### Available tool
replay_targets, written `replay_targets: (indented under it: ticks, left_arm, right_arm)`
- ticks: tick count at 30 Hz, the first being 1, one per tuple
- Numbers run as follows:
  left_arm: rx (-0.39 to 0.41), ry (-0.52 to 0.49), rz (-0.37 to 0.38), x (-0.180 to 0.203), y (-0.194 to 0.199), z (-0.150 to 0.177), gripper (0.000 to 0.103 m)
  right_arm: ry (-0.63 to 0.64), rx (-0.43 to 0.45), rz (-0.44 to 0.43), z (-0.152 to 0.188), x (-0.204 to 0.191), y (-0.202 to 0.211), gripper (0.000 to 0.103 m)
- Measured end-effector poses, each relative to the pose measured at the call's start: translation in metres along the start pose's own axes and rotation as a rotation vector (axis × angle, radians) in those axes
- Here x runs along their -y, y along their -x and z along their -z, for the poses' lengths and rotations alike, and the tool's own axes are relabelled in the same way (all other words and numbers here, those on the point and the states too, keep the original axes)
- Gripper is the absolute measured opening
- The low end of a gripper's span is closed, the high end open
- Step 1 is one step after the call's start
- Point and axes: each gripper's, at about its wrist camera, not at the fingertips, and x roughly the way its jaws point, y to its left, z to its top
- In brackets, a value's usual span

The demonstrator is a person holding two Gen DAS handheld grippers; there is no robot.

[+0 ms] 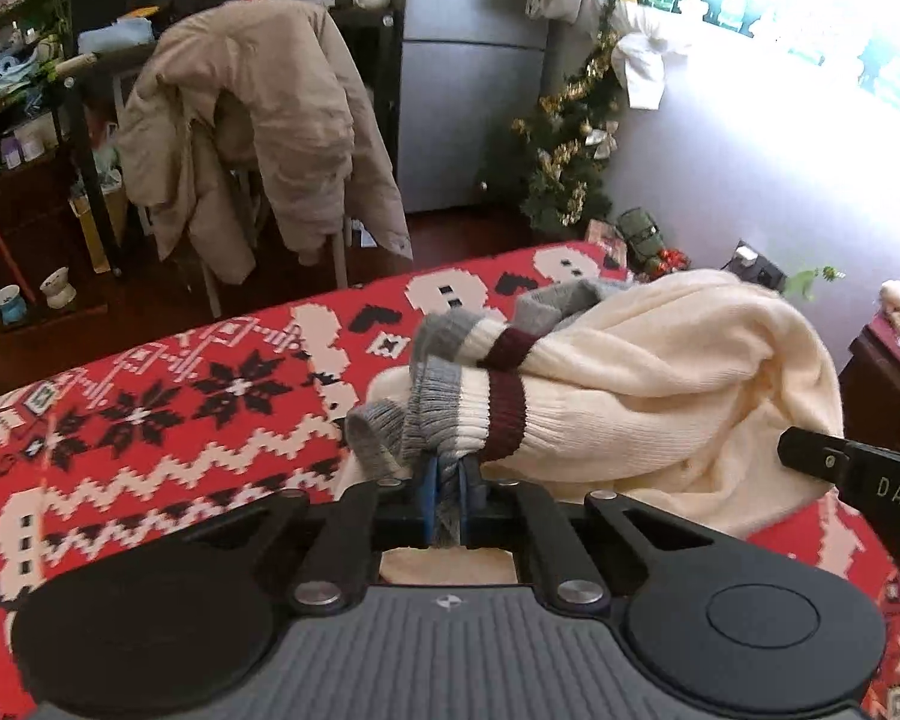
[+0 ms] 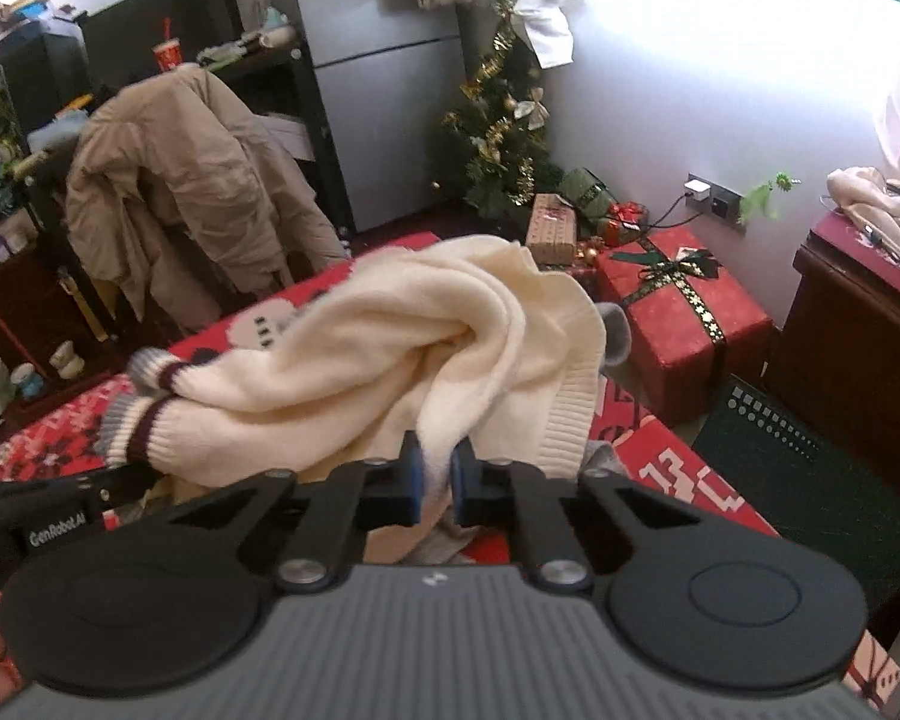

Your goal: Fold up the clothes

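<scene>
A cream sweater with grey and maroon striped cuffs hangs bunched above the red patterned tablecloth, held up by 2 grippers. The left gripper is clamped on the grey ribbed edge by the cuffs; the right gripper pinches a cream fold. Behind stand a beige coat draped on a chair, a grey fridge and a small Christmas tree.

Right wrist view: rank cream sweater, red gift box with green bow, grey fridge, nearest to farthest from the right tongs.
1. Cream knit sweater: pinched in the right tongs.
2. Red gift box with green bow: on the floor, ahead right.
3. Grey fridge: against the back wall, ahead left.
</scene>
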Motion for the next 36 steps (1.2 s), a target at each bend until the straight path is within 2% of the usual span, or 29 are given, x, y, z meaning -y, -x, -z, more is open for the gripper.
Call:
replay_targets:
  ticks: [6,10,16,21,24,29,33,36]
  left_arm:
    - [0.042,0.037,-0.028,-0.014,0.062,0.011,0.004]
    - [0.061,0.077,-0.040,-0.027,0.106,0.031,0.004]
    - [0.052,0.132,-0.062,-0.039,0.157,0.072,0.004]
    - [0.037,0.237,-0.060,-0.059,0.196,0.111,0.004]
    - [0.018,0.257,-0.076,-0.062,0.202,0.127,0.004]
    - [-0.015,0.291,-0.104,-0.067,0.211,0.153,0.005]
    - [-0.027,0.299,-0.083,-0.065,0.217,0.164,0.008]
    - [-0.021,0.278,-0.055,-0.056,0.221,0.167,0.010]
  right_arm:
    - [0.009,0.023,-0.065,0.000,-0.015,0.067,0.009]
    - [0.021,0.023,-0.123,0.009,-0.030,0.113,0.009]
    - [0.063,-0.003,-0.194,0.045,-0.058,0.179,0.009]
    - [0.108,-0.054,-0.272,0.088,-0.082,0.229,0.008]
    - [0.127,-0.103,-0.324,0.114,-0.094,0.249,0.008]
    - [0.172,-0.165,-0.323,0.154,-0.108,0.254,0.009]
    - [0.207,-0.174,-0.307,0.167,-0.110,0.264,0.020]
    - [0.191,-0.179,-0.326,0.160,-0.098,0.266,0.026]
